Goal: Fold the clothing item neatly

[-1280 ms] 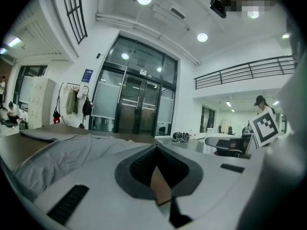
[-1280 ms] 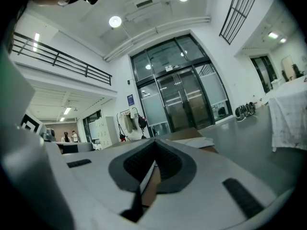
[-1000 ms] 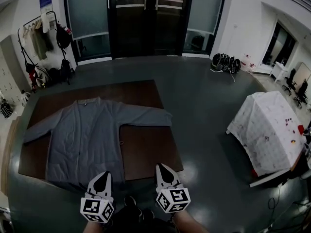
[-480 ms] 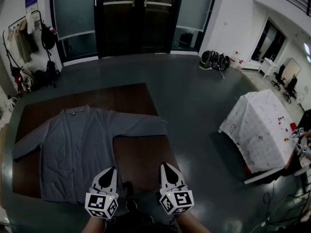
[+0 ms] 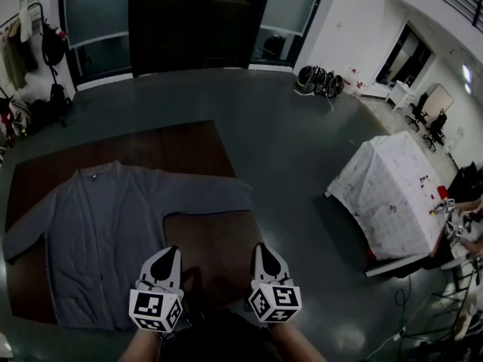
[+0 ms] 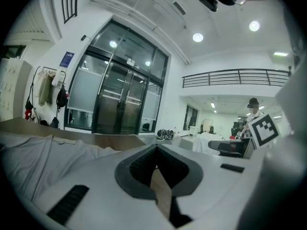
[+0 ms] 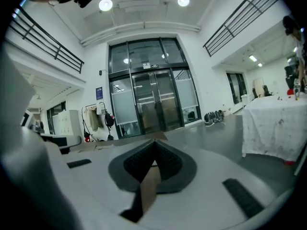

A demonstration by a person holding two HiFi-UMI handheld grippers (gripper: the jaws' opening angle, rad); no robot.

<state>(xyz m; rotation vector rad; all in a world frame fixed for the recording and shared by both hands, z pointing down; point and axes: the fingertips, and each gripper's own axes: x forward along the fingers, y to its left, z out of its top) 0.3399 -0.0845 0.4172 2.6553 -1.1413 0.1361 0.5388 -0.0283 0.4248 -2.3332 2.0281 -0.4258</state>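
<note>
Plainly unstarted: left gripper (image 5: pixel 167 253) and right gripper (image 5: pixel 264 250), both closed and empty, sit lower centre. The cardigan (image 5: pixel 98 232) lies spread at left; next, grasp a sleeve.

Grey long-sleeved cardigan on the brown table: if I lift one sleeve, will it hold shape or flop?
Likely floppy: the grey long-sleeved cardigan lies flat and softly creased, so a lifted sleeve would probably sag and drag the body. It looks thin, so probably light. Pushed, it would likely bunch on the brown table.

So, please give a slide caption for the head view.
Grey cardigan spread flat on brown table; left tool and right tool shut, empty, near its front edge.
</note>
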